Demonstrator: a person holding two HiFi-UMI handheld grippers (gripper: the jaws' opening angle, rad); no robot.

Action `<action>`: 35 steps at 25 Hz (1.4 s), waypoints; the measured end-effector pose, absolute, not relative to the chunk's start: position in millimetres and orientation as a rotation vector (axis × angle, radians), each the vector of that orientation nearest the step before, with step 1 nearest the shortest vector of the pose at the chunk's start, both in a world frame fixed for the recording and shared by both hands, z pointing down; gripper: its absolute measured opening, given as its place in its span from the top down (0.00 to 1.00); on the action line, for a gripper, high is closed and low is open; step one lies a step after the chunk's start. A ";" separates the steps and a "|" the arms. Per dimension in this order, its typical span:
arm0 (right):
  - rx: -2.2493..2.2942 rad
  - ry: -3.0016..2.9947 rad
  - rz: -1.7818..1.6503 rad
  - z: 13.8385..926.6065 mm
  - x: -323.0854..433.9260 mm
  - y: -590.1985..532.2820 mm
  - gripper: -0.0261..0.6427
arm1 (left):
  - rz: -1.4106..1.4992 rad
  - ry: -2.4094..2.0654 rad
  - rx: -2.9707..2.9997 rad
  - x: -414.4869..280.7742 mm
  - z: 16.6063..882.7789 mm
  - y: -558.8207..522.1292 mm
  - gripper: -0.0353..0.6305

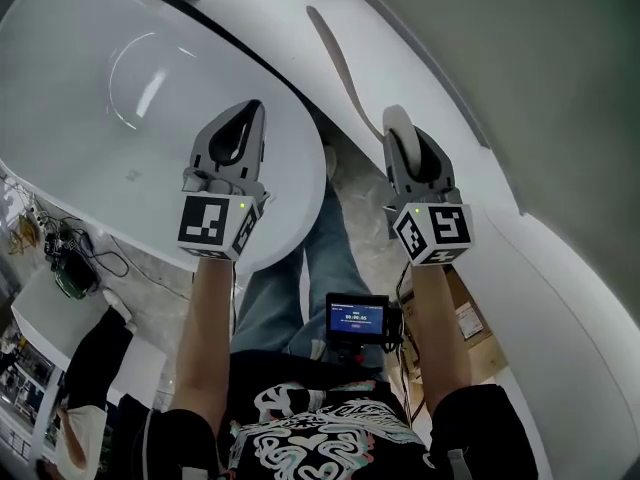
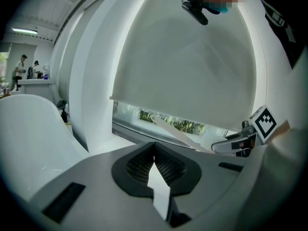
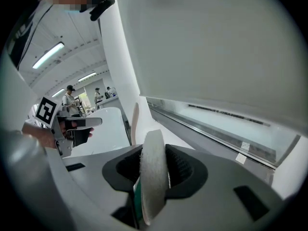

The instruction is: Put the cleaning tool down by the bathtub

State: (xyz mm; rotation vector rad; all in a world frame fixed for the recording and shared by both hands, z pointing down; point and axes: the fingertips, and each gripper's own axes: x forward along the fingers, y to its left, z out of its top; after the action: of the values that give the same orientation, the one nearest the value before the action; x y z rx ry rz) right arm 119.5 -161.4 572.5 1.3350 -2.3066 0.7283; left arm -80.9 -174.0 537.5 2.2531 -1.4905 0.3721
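The cleaning tool (image 3: 153, 177) is a round white scrubbing pad with a green backing, standing on edge between the pads of my right gripper (image 3: 154, 150), which is shut on it. In the head view that gripper (image 1: 405, 138) hangs over the gap between the white bathtub (image 1: 120, 88) and the curved white ledge (image 1: 480, 98), and the pad (image 1: 397, 120) pokes out past the tips. My left gripper (image 1: 250, 113) hovers above the tub's near rim, shut and empty, its fingertips meeting in the left gripper view (image 2: 154, 146).
A long thin pale strip (image 1: 335, 63) lies along the ledge beyond the tub. A small screen (image 1: 357, 318) hangs at the person's chest, with a cardboard box (image 1: 465, 318) below right. Cables and gear (image 1: 65, 258) sit on a white surface at left. People stand far off (image 3: 70, 97).
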 end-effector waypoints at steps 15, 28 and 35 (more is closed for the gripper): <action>1.294 -2.230 0.742 681.8 117.1 -185.6 0.75 | 0.438 -1.420 2.235 -70.1 641.1 -189.2 0.92; 1.164 -2.172 0.678 769.4 109.6 -190.6 0.75 | 0.485 -1.402 2.150 -70.0 714.7 -178.4 0.92; 1.165 -2.126 0.705 801.3 113.3 -191.1 0.75 | 0.481 -1.388 2.138 -61.7 731.8 -181.1 0.92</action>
State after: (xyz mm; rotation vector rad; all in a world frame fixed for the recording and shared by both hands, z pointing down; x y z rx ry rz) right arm 113.3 -191.1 801.3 1.1646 -2.1261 0.7048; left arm -61.7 -181.1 731.8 2.1381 -1.3879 0.4815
